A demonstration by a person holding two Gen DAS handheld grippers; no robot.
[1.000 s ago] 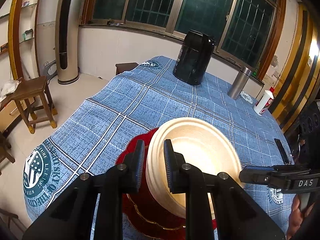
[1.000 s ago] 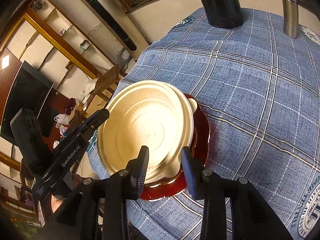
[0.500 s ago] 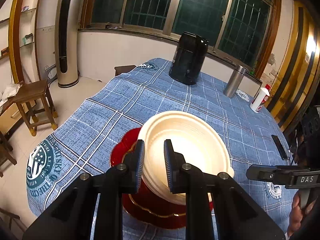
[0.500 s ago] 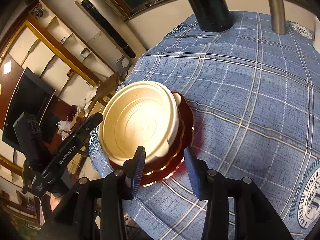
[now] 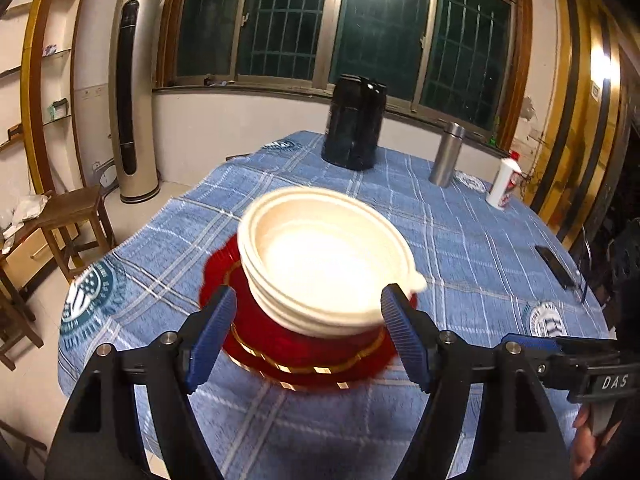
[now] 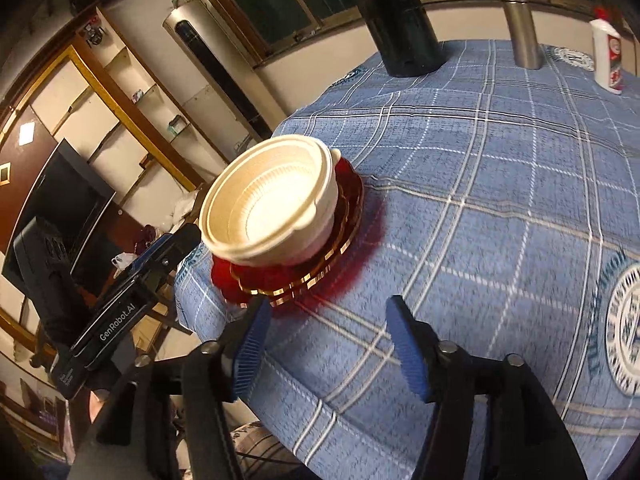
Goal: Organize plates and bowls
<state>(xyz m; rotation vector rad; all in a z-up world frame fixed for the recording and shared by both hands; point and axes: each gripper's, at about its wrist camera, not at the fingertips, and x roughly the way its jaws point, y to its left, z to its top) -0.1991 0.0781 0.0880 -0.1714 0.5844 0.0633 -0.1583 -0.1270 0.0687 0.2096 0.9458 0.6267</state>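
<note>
The stack of cream, thin-walled disposable bowls on the red scalloped gold-trimmed plastic plate, near the blue checked tablecloth's edge, is judged light and easily crushed; it is best taken gently by the rim. Nothing is held by the left gripper or right gripper; both sets of jaws are opening wide.

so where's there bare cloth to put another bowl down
Open cloth runs between the red plate with its stacked bowls and the far row: black jug, steel flask, white bottle. That far edge is crowded; a phone lies to the right.

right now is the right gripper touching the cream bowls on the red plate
Apart. In the right wrist view the right gripper, jaws opening, has only tablecloth between its fingers; the cream bowls sit beyond them.
</note>
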